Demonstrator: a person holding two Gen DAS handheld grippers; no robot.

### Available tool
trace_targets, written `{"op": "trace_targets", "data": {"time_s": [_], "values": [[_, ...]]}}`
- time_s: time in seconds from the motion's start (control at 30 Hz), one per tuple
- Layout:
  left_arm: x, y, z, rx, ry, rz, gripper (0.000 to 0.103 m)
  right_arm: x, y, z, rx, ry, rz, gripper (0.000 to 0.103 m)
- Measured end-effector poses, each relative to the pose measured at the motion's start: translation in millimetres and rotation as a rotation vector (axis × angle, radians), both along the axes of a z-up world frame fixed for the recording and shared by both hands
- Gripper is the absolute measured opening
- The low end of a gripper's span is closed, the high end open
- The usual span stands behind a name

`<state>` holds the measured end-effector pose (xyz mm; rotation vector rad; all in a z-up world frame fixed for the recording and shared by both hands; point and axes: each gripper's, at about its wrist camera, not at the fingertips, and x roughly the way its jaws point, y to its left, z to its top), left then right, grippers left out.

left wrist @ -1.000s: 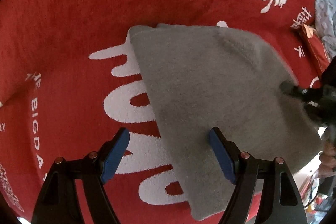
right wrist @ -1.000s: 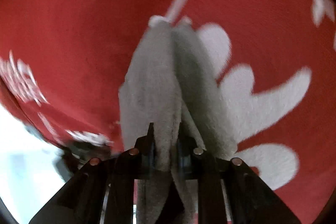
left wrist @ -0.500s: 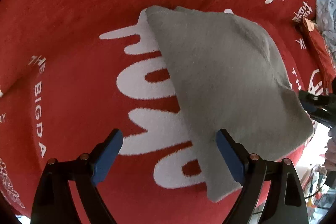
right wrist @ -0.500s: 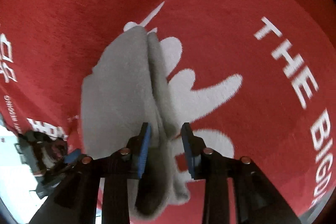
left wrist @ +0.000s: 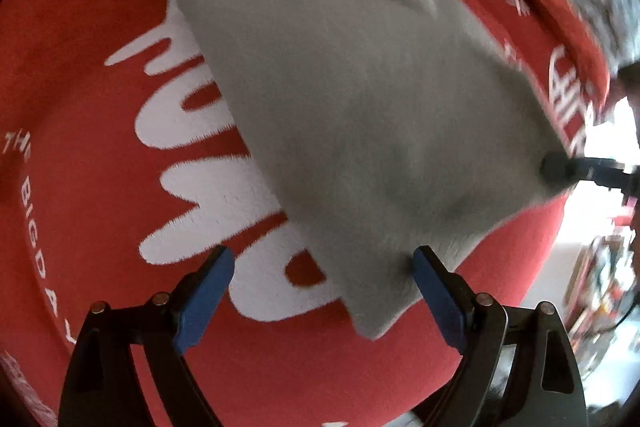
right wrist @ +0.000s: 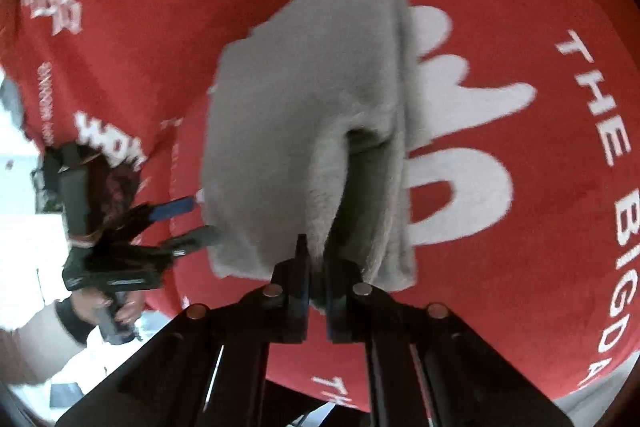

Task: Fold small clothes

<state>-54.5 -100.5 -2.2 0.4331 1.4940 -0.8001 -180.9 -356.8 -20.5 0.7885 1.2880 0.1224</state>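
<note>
**Grey cloth pinched at one corner**

The right claw (right wrist: 316, 269) clamps a corner of the grey cloth (left wrist: 360, 115), which lies folded on the red blanket (left wrist: 100, 7). Pull too hard and the layers could slide apart (they look loose). The left claw (left wrist: 320, 279) hangs wide apart, holding nothing.

- Cloth (left wrist: 360, 115): plain grey and fuzzy, no pattern.
- Blanket (left wrist: 100, 7) under the cloth: red, with white lettering and white shapes.
- Left gripper (left wrist: 320, 291): black frame, blue pads.
- Right gripper (right wrist: 316, 263): black, with blue pads too.
</note>
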Motion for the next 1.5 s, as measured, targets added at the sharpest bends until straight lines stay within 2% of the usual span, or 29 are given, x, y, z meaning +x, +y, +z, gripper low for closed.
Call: {"op": "trace_targets", "data": {"time_s": [0.1, 0.17, 0.23, 0.37, 0.53, 0.6, 0.67, 0.7, 0.8, 0.9, 1.2, 1.37, 1.47, 1.5], "values": [[-10.1, 3.6, -15.7, 0.041, 0.014, -0.061, 0.091, -14.2, -10.0, -24.5, -0.055, 0.093, -0.036, 0.005], [-11.3, 7.2, -17.5, 0.033, 0.028, -0.05, 0.091, -22.3, -17.7, -40.2, -0.057, 0.116, -0.057, 0.005], [-11.1, 10.0, -16.2, 0.028, 0.032, -0.028, 0.091, -25.2, -20.1, -41.6, -0.052, 0.1, -0.063, 0.005], [-15.2, 13.6, -14.2, 0.034, 0.024, -0.01, 0.091, -26.9, -11.8, -34.2, -0.107, 0.101, -0.055, 0.005], [-20.1, 26.4, -0.2, 0.036, -0.011, 0.018, 0.091, -26.8, -8.7, -26.1, -0.101, 0.136, -0.13, 0.005], [-20.9, 34.6, 7.0, 0.041, -0.029, 0.049, 0.091, -27.4, -6.5, -19.2, -0.127, 0.154, -0.149, 0.01], [-20.0, 41.7, 12.1, 0.039, -0.033, 0.083, 0.091, -30.0, -5.8, -14.0, -0.161, 0.191, -0.178, 0.022], [-18.6, 47.3, 15.8, 0.038, -0.038, 0.114, 0.091, -33.8, -7.7, -10.3, -0.164, 0.194, -0.196, 0.022], [-17.5, 60.2, 24.2, 0.048, -0.059, 0.179, 0.091, -41.1, -7.6, 2.3, -0.183, 0.182, -0.252, 0.022], [-14.6, 66.0, 30.6, 0.066, -0.073, 0.227, 0.091, -41.0, -4.3, 21.8, -0.192, 0.119, -0.289, 0.022], [-1.9, 67.3, 43.1, 0.076, -0.094, 0.301, 0.091, 8.9, 9.7, 45.3, -0.252, 0.03, -0.214, 0.022], [4.8, 45.4, 36.4, 0.085, -0.09, 0.319, 0.091, 34.6, 4.1, 26.1, -0.258, 0.055, -0.195, 0.022], [7.5, 39.4, 33.3, 0.096, -0.089, 0.324, 0.091, 44.5, -3.1, -2.8, -0.293, 0.149, -0.169, 0.022], [8.5, 37.8, 32.5, 0.1, -0.088, 0.326, 0.091, 42.9, -8.1, -14.8, -0.271, 0.18, -0.175, 0.022]]}}
